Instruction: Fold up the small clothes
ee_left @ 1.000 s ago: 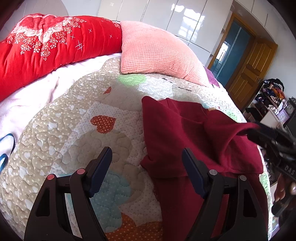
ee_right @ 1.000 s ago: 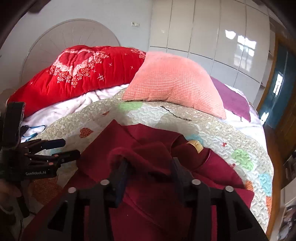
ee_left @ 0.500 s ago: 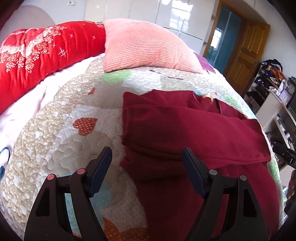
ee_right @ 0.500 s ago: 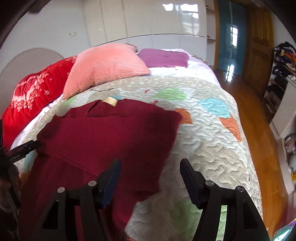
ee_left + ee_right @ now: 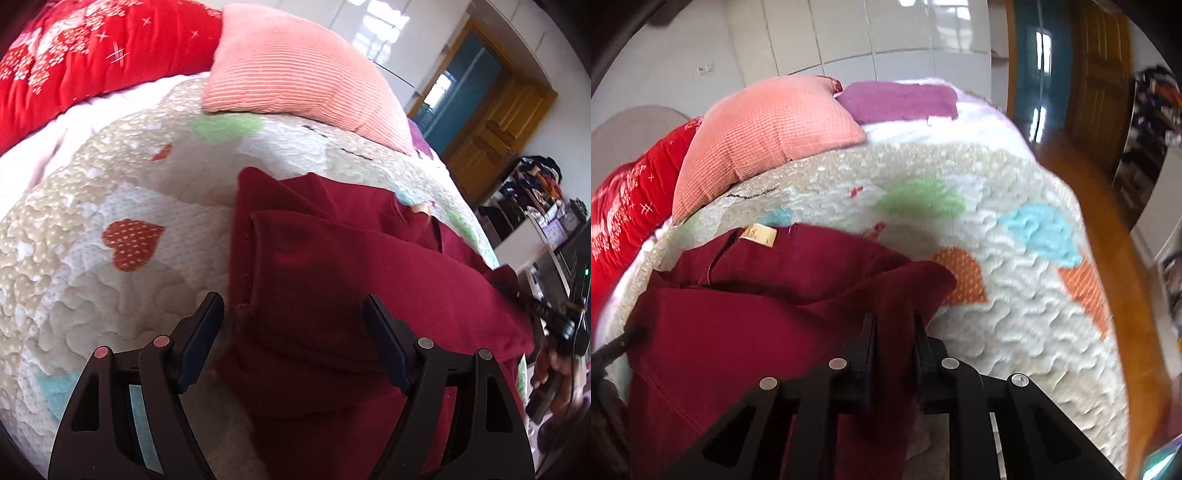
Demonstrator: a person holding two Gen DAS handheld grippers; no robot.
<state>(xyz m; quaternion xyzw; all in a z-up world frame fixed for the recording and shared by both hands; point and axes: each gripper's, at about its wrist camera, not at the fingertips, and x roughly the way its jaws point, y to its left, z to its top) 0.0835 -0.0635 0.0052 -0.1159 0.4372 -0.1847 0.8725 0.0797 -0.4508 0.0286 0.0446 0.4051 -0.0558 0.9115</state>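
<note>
A dark red garment (image 5: pixel 351 280) lies on the quilted bed, its upper part folded across itself, with a tan neck label (image 5: pixel 758 235) at its far edge. My left gripper (image 5: pixel 293 332) is open and empty, its jaws spread over the garment's left folded edge. My right gripper (image 5: pixel 894 343) is shut on the garment's right edge (image 5: pixel 908 295), pinching a fold of the red cloth. The right gripper also shows at the far right of the left wrist view (image 5: pixel 554 317).
The patchwork quilt (image 5: pixel 110 277) covers the bed. A pink pillow (image 5: pixel 295 74) and a red floral duvet (image 5: pixel 74 55) lie at the head, and a purple cloth (image 5: pixel 897 101) behind. Wooden floor (image 5: pixel 1108 221) and a door lie beyond the bed's right edge.
My right gripper, open half a second ago, has closed on the garment's right edge. My left gripper stayed open and moved closer over the left fold.
</note>
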